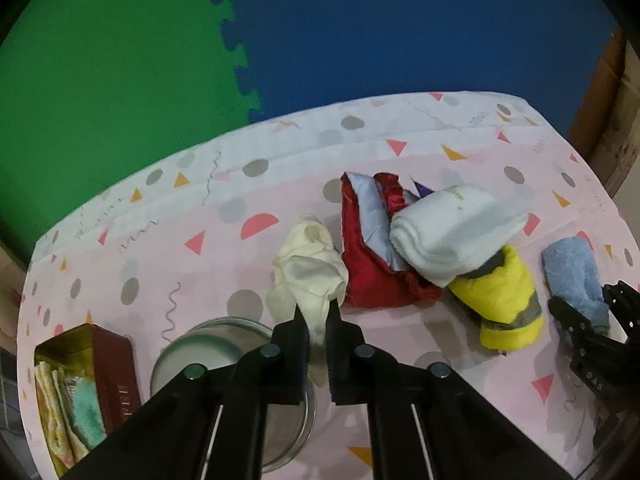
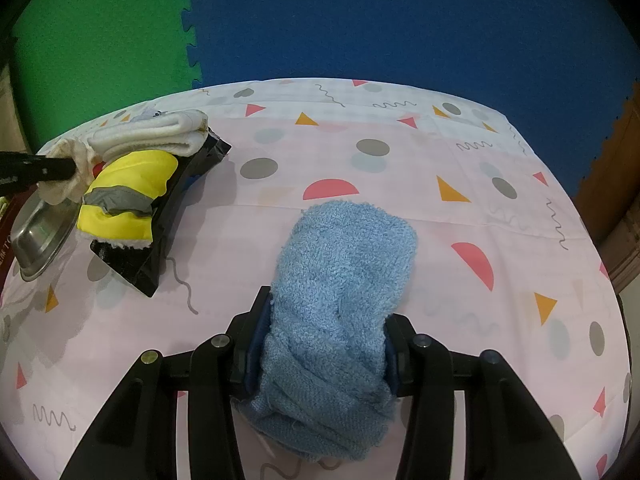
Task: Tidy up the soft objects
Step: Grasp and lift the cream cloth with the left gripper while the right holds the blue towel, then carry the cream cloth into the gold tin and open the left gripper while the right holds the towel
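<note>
A crumpled cream cloth lies left of the pile in the left wrist view, its lower tail pinched between the fingers of my left gripper, which is shut on it just above a steel bowl. In the right wrist view my right gripper is shut on a rolled light-blue towel that rests on the tablecloth. The pile holds a red satin cloth, a white rolled towel and a yellow cloth with a grey stripe.
A red and gold tin with folded cloths inside stands at the near left. A black packet lies under the yellow cloth. The pink patterned tablecloth ends at a green and blue foam mat; cardboard stands at the right.
</note>
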Demonstrator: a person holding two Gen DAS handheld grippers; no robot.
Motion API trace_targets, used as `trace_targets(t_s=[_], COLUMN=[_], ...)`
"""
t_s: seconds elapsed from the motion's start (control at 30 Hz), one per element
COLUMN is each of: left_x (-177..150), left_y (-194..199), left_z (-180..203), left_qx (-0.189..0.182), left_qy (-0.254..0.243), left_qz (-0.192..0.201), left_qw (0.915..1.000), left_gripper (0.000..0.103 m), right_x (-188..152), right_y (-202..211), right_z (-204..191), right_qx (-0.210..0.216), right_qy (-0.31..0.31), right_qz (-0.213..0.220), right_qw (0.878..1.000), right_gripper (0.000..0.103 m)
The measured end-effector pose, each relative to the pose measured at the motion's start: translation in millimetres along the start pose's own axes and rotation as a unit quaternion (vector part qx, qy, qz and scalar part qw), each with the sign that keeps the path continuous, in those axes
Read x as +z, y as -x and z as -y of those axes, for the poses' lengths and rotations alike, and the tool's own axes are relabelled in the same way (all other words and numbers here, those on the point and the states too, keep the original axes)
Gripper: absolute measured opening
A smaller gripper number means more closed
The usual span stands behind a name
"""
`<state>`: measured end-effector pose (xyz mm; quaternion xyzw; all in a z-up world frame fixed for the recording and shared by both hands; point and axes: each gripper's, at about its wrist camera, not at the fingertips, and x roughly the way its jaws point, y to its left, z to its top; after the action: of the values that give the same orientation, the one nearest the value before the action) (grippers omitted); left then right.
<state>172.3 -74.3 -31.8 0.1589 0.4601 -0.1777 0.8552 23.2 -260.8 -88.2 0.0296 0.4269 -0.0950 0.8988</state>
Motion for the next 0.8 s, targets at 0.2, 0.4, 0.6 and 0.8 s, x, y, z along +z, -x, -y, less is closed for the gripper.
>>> trace_targets(t_s=[0.2, 0.4, 0.6, 0.8], left_x=[-4, -10, -22, -38], left_y=[21, 44, 68, 92], left_z=[-2, -8, -22, -43], left_qx=[-0.004, 0.007, 0.010, 0.024], left_qy=[0.008, 0.011, 0.024, 0.041], left_qz=[0.013, 0.027, 0.039, 0.042], left_qw=[0.9999, 0.9995, 0.9989, 0.9980], left_gripper=[0.007, 0.007, 0.007, 0.007], right_x=[0, 0, 0, 0], right_y=[0, 0, -1, 0], right_z=[0, 0, 0, 0], right_qx=[0.000, 0.000, 0.000, 0.001], right_qy=[0.000, -0.001, -0.001, -0.001], right_qz=[0.000, 0.000, 0.000, 0.000], right_qw=[1.000, 1.000, 1.000, 1.000], right_gripper=[0.044, 0.044, 0.044, 0.044])
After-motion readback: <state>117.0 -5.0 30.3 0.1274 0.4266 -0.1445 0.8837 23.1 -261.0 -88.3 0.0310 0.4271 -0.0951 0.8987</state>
